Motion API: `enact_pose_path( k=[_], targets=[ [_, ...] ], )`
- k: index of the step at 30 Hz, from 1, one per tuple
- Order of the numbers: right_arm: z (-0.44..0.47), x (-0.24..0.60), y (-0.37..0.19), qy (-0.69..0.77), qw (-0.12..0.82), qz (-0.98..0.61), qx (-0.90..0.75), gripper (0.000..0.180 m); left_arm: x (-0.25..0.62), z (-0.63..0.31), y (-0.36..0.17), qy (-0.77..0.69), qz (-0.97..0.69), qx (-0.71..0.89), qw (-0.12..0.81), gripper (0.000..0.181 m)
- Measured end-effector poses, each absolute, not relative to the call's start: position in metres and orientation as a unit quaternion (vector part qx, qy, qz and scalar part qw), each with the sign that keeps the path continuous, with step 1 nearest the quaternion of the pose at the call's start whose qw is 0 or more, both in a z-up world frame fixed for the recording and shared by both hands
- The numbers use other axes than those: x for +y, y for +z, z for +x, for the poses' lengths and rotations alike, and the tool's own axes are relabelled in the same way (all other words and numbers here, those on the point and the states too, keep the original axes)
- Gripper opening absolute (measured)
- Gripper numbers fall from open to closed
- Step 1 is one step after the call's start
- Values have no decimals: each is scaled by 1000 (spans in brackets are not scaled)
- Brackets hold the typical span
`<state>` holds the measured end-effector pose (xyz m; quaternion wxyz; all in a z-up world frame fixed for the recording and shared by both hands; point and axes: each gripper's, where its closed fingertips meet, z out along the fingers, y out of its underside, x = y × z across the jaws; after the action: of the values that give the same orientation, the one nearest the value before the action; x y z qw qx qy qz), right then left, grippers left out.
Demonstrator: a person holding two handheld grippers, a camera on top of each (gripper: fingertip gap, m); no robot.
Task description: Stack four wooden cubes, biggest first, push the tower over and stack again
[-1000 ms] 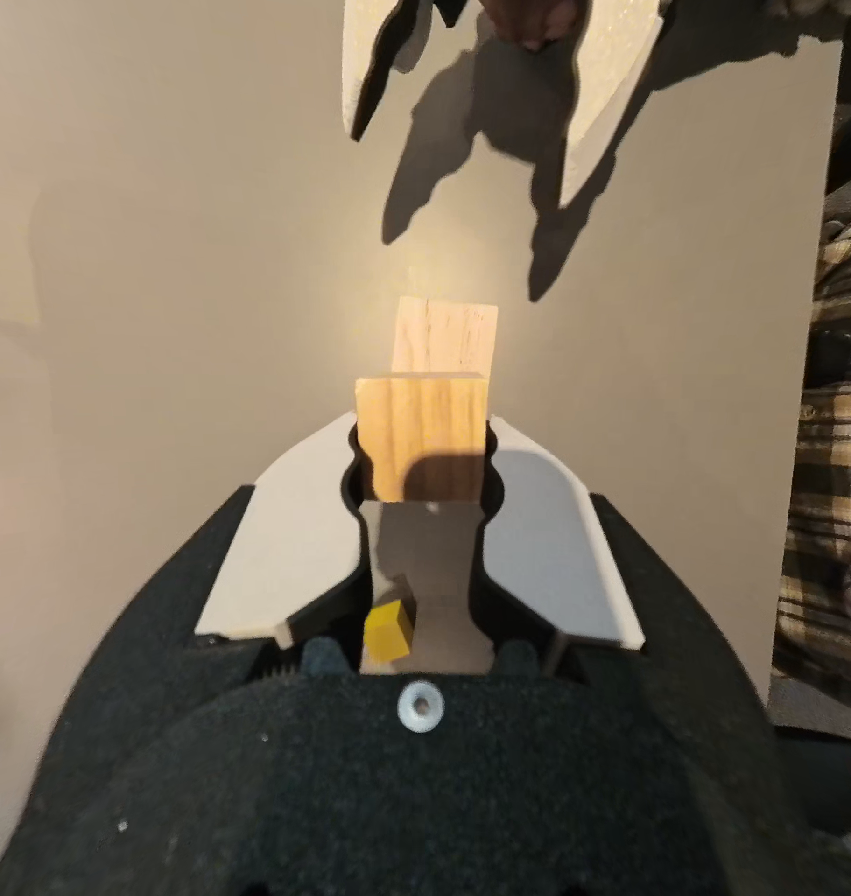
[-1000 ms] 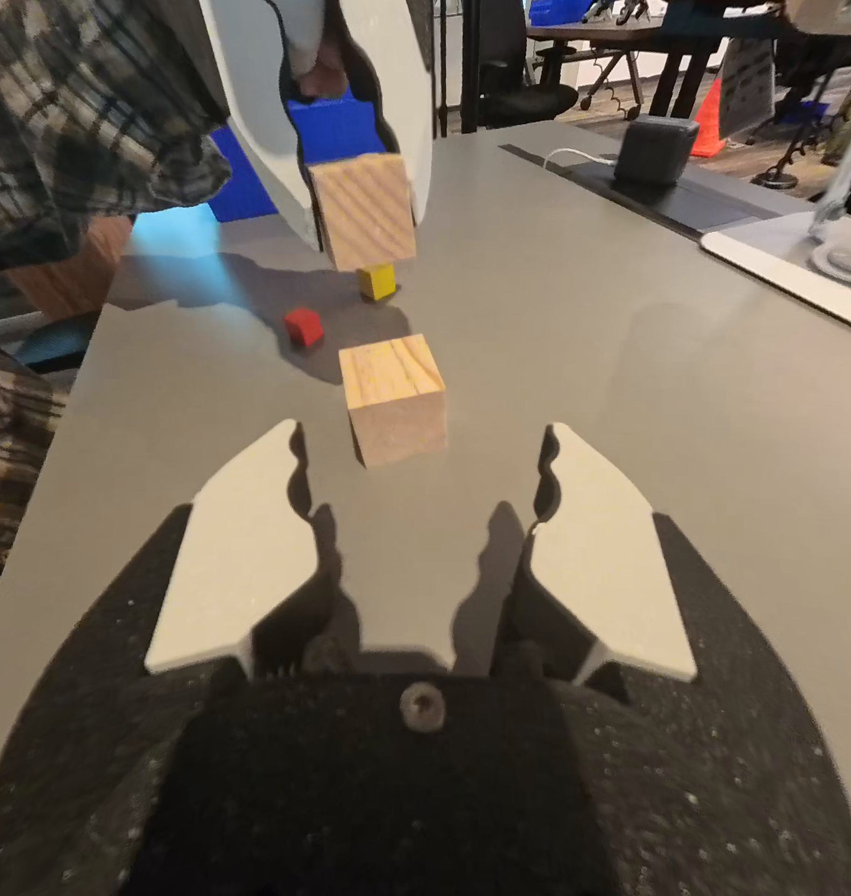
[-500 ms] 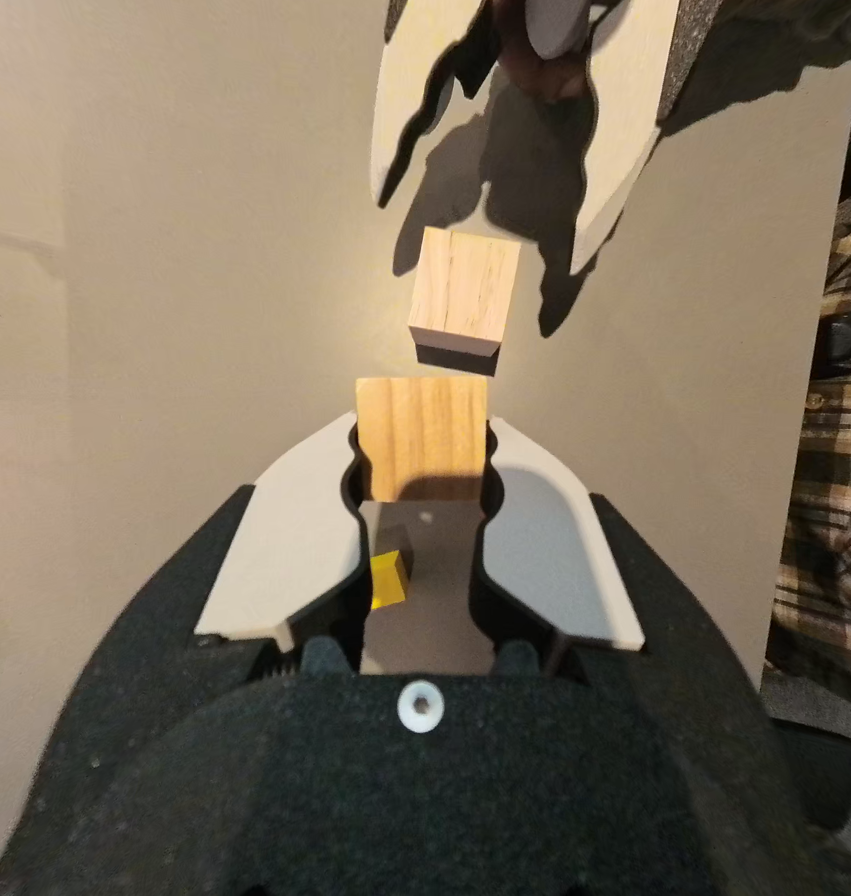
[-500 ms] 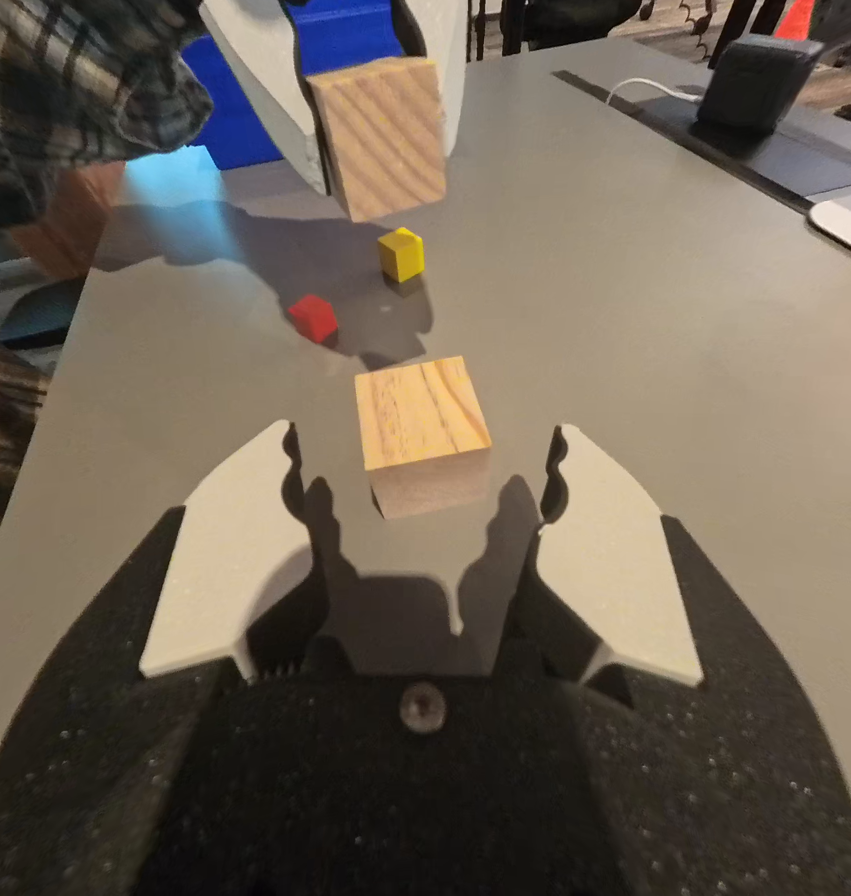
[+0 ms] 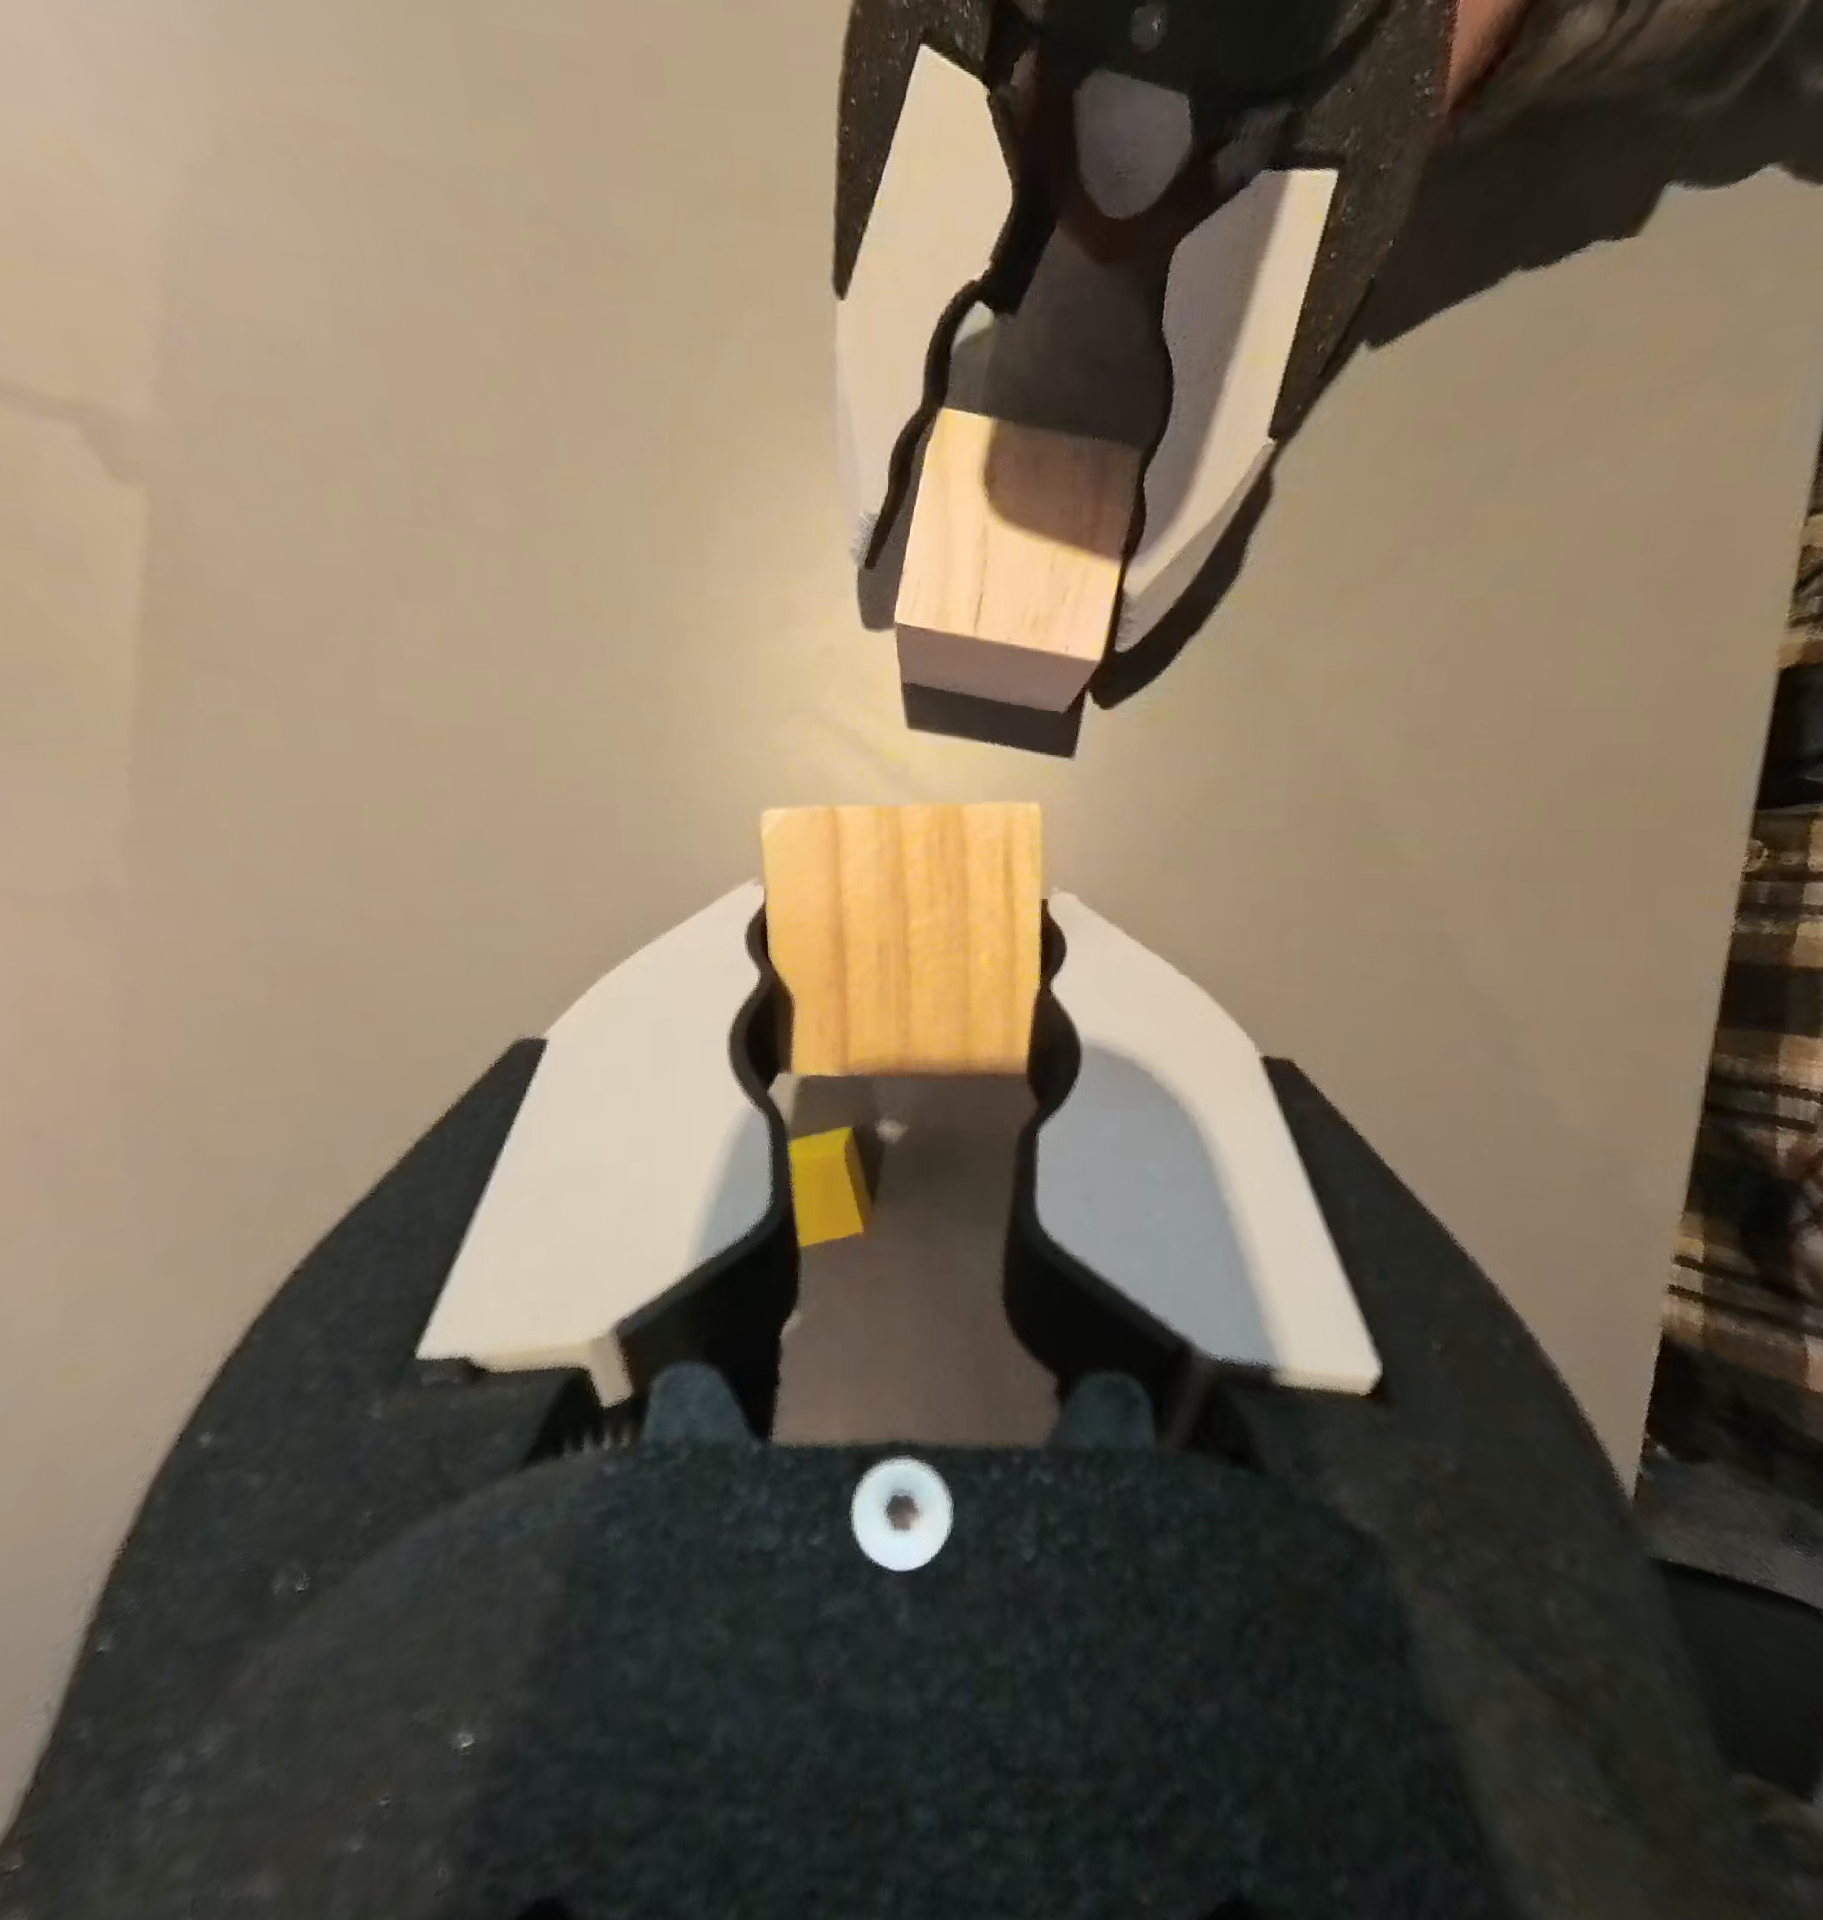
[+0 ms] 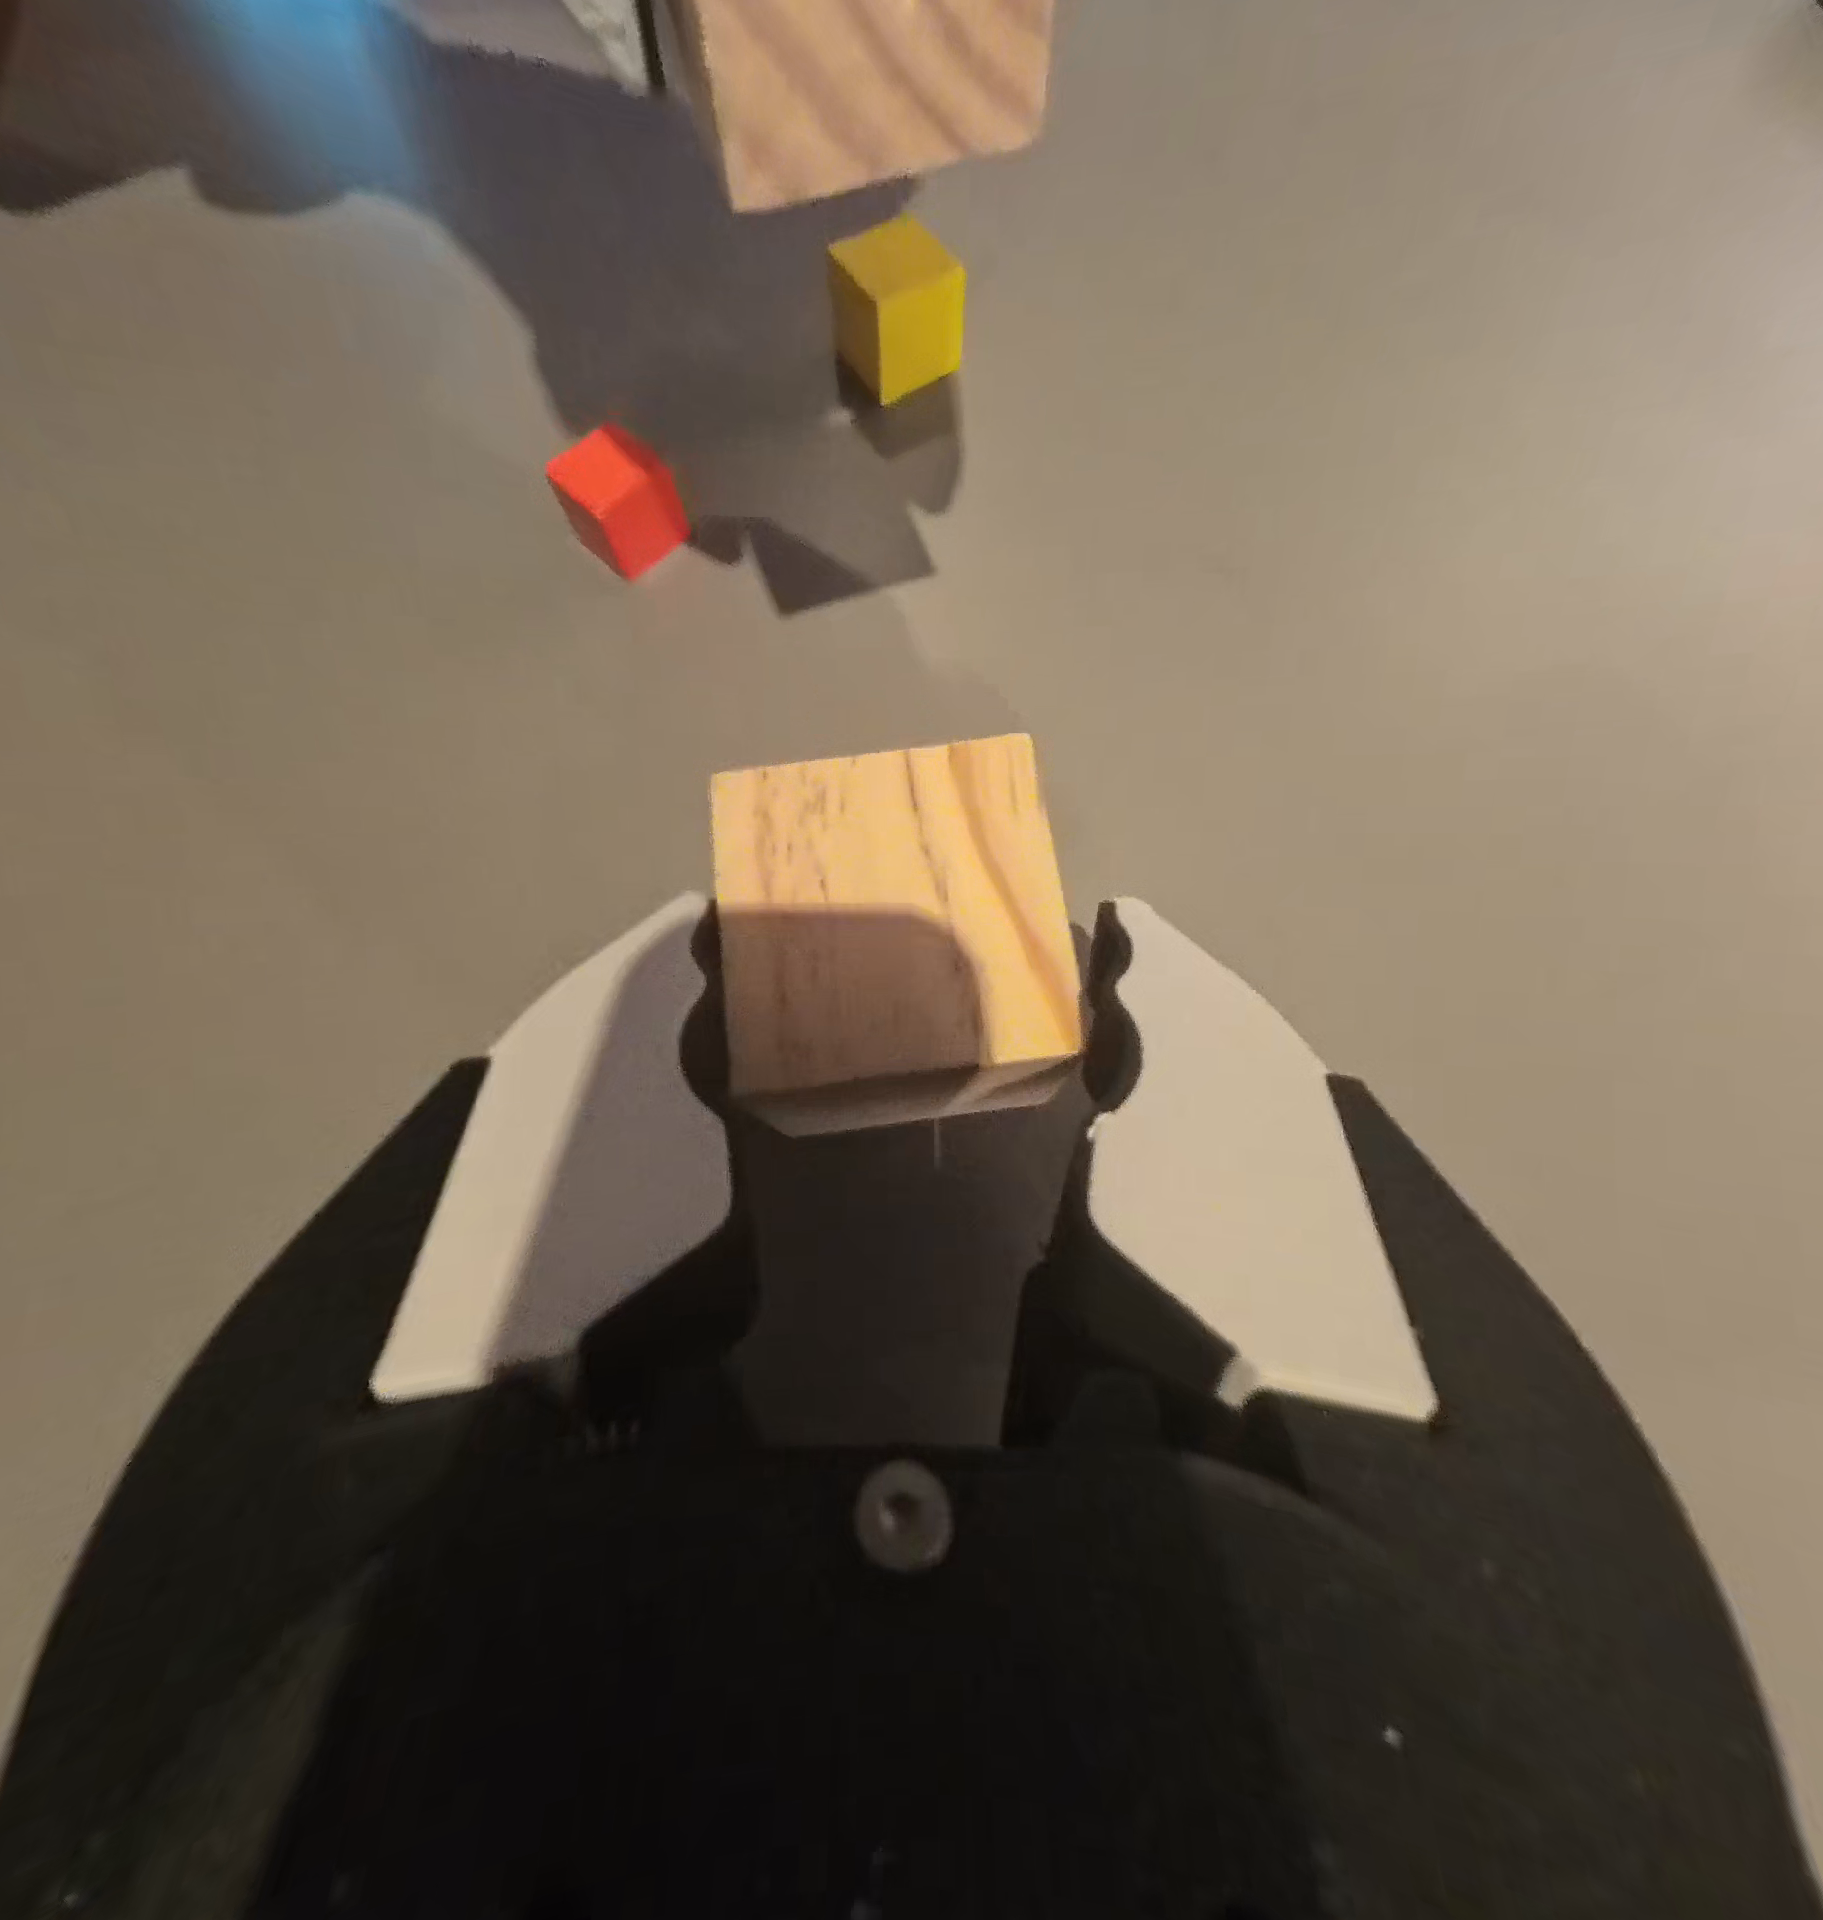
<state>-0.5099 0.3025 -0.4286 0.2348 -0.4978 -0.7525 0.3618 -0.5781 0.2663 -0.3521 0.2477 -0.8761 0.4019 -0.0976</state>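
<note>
My left gripper (image 5: 902, 914) is shut on a wooden cube (image 5: 907, 935) and holds it above the grey table (image 5: 367, 623). That cube also shows at the top of the right wrist view (image 6: 865, 94). My right gripper (image 6: 902, 914) reaches down around a larger wooden cube (image 6: 886, 894) that rests on the table. Its fingers flank the cube closely, with a thin gap at the right pad (image 6: 1109, 997). The left wrist view shows the right gripper (image 5: 1000, 623) around that cube (image 5: 1000, 582). A small yellow cube (image 6: 896, 307) and a small red cube (image 6: 616, 499) lie beyond it.
The yellow cube also shows under my left gripper (image 5: 829, 1200). A person's plaid sleeve (image 5: 1811, 935) is past the table's edge on the right of the left wrist view. Blue light (image 6: 294, 31) falls on the table at the top left of the right wrist view. Left tips to right tips: about 11 cm.
My right gripper has moved forward and down over the larger cube, and its jaws have narrowed around it. My left gripper has kept its cube throughout.
</note>
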Motion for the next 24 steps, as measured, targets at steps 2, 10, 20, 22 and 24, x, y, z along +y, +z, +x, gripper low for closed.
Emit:
enact_pose_path(
  k=[2, 10, 20, 22, 24],
  targets=[
    [-514, 309, -424, 361, 238, -487, -759, 67, 264, -581, -355, -101, -878, 398, 246, 45],
    [-535, 345, -418, 377, 222, -486, -756, 66, 259, -587, -366, -106, -883, 396, 231, 46],
    [-543, 362, -426, 399, 223, -500, -735, 66, 261, -587, -371, -110, -884, 392, 228, 45],
    [-543, 365, -426, 399, 225, -503, -733, 68, 262, -586, -371, -112, -884, 391, 229, 46],
    [-543, 370, -420, 402, 241, -504, -726, 99, 265, -584, -370, -113, -884, 390, 232, 45]
  ],
)
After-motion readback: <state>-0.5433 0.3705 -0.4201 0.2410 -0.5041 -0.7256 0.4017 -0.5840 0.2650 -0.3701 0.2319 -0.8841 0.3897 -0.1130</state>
